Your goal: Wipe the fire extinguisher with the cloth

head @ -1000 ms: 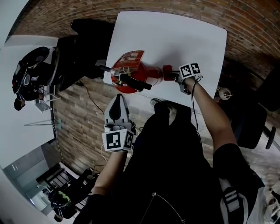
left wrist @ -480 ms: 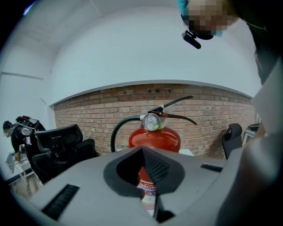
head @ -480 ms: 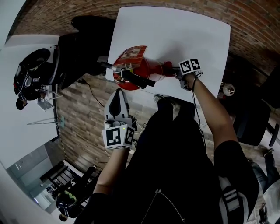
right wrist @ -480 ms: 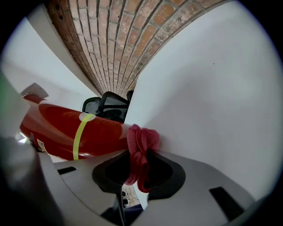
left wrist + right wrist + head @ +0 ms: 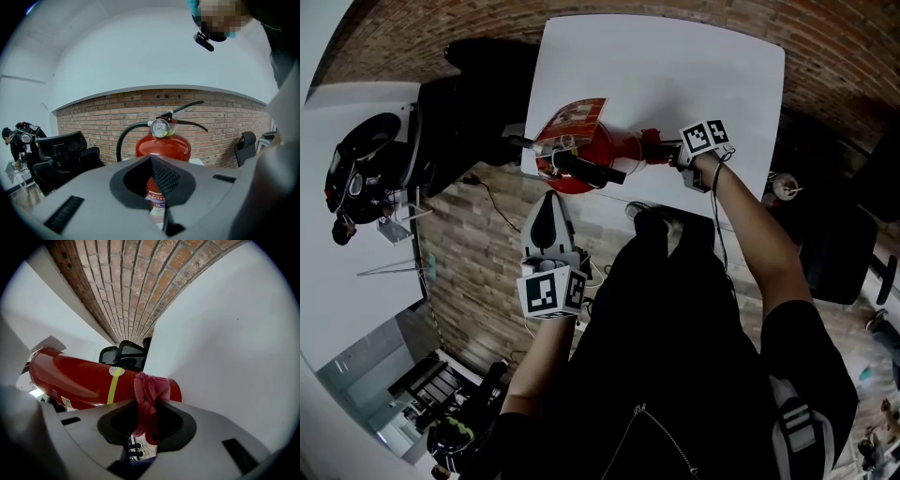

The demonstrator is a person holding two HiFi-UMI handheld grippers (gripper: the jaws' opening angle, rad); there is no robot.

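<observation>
As the cloth sits against the red cylinder, the entry stands thus:

Task item: fire extinguisher [image 5: 581, 155], upright at the near left corner of the white table [image 5: 694, 75]; pressure gauge [image 5: 159, 127], black hose [image 5: 123, 143] and lever [image 5: 185, 107] at its head.
Cloth: pink cloth [image 5: 149, 390], bunched, touching the lower end of the cylinder, close to the tabletop.
Right gripper: right gripper [image 5: 147, 416], jaws clamped on the cloth, holding it to the extinguisher's right side.
Left gripper: left gripper [image 5: 157, 176], jaws closed together at the tips with nothing between; held back from the table, pointed at the extinguisher, apart from it.
Change: against the head view of a second ago, the right gripper and cloth have moved only slightly along the cylinder's base; extinguisher and left gripper sit about where they were.
Meaning for task: judged a short wiping stroke low on the body; most of the cylinder, and the head, likely remain to be wiped.
Containers: no tray, bin or box in view; the extinguisher's own contents cannot be seen.
</observation>
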